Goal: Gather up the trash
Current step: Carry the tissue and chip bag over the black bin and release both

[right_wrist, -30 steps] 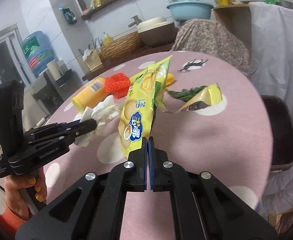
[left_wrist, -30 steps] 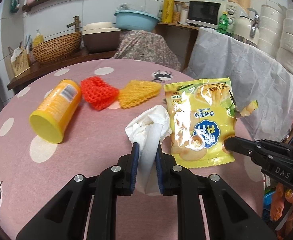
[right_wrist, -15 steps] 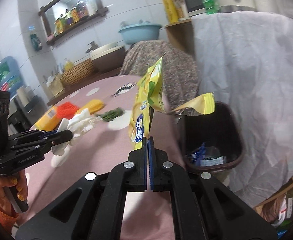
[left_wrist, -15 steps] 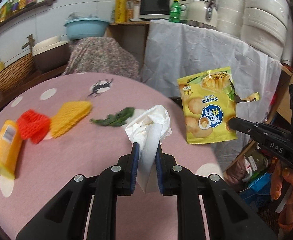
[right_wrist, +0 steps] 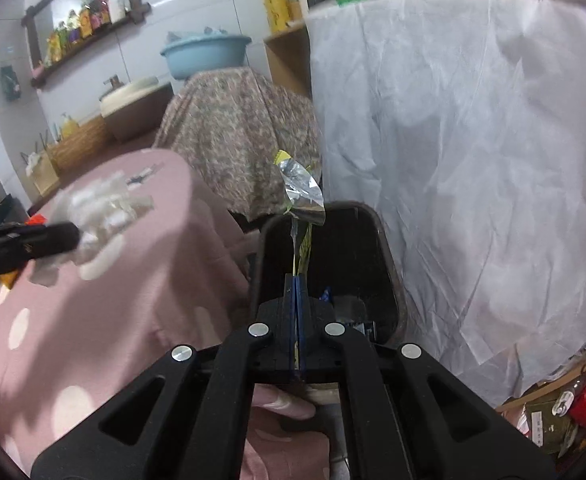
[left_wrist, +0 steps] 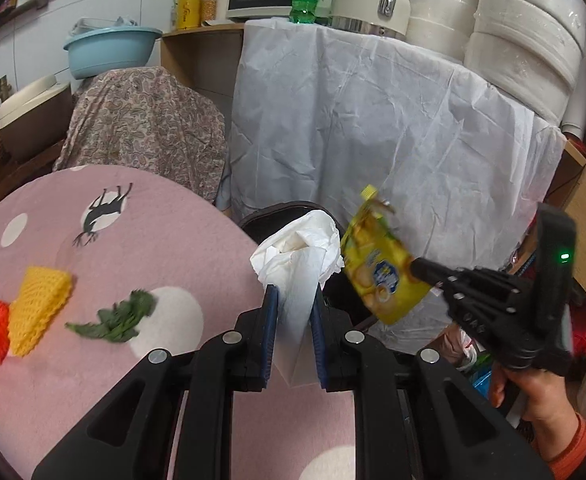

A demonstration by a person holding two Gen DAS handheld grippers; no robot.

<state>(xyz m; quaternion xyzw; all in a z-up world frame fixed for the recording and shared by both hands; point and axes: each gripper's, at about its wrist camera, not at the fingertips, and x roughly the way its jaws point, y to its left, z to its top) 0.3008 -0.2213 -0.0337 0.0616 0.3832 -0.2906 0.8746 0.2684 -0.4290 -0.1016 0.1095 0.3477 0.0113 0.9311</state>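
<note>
Carrying two bits of trash to the dark brown plastic bin (right_wrist: 389, 248) beside the pink spotted round table (left_wrist: 141, 240): our left gripper (left_wrist: 293, 312) is clamped on a crumpled white paper tissue (left_wrist: 299, 256), our right gripper (right_wrist: 295, 292) is pinched tight on the yellow foil crisp packet (right_wrist: 301, 196), w/ the packet already over the bin mouth. Next we judge both need to hang over the opening, then let go; the tissue looks soft & bunched, the packet empty, torn, silver inside.
</note>
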